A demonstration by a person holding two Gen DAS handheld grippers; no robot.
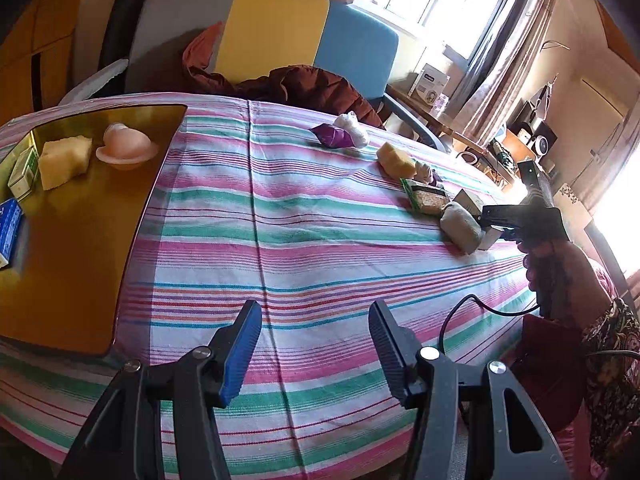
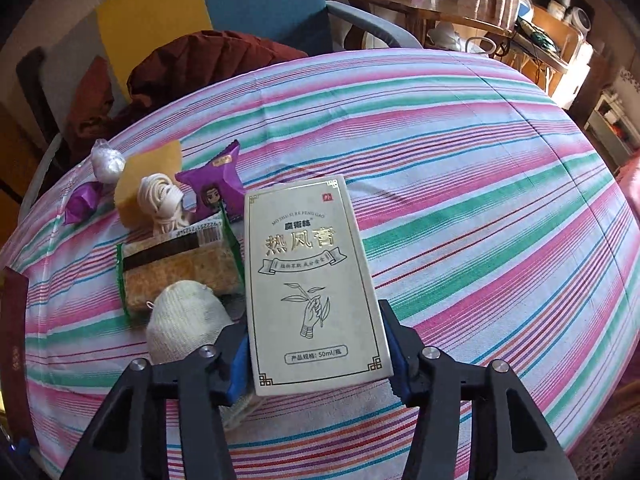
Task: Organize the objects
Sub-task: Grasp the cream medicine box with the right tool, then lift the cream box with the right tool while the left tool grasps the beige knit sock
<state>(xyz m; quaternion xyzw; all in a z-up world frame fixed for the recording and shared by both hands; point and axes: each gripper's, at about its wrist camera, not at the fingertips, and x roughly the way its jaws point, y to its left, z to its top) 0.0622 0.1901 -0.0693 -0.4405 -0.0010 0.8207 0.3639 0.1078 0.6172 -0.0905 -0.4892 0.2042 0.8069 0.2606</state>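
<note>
My right gripper (image 2: 316,344) is shut on a white ointment box (image 2: 308,276) with gold print, its pads on the box's two long sides. To the box's left lie a rolled white sock (image 2: 184,320), a green-edged snack pack (image 2: 176,268), a purple snack packet (image 2: 214,192), a cord bundle (image 2: 162,200) and a yellow sponge (image 2: 148,176). My left gripper (image 1: 316,344) is open and empty above the striped tablecloth (image 1: 300,208). A gold tray (image 1: 80,248) at its left holds a yellow sponge (image 1: 64,160), a pink dish (image 1: 126,146) and small boxes (image 1: 22,172). The right gripper (image 1: 516,220) shows at the far right.
A chair (image 1: 280,36) with grey, yellow and blue panels and a dark red jacket (image 1: 312,84) stands behind the table. A purple wrapper (image 1: 334,134) and a white wad (image 1: 352,124) lie near the far edge. A cluttered side table (image 2: 432,8) stands beyond.
</note>
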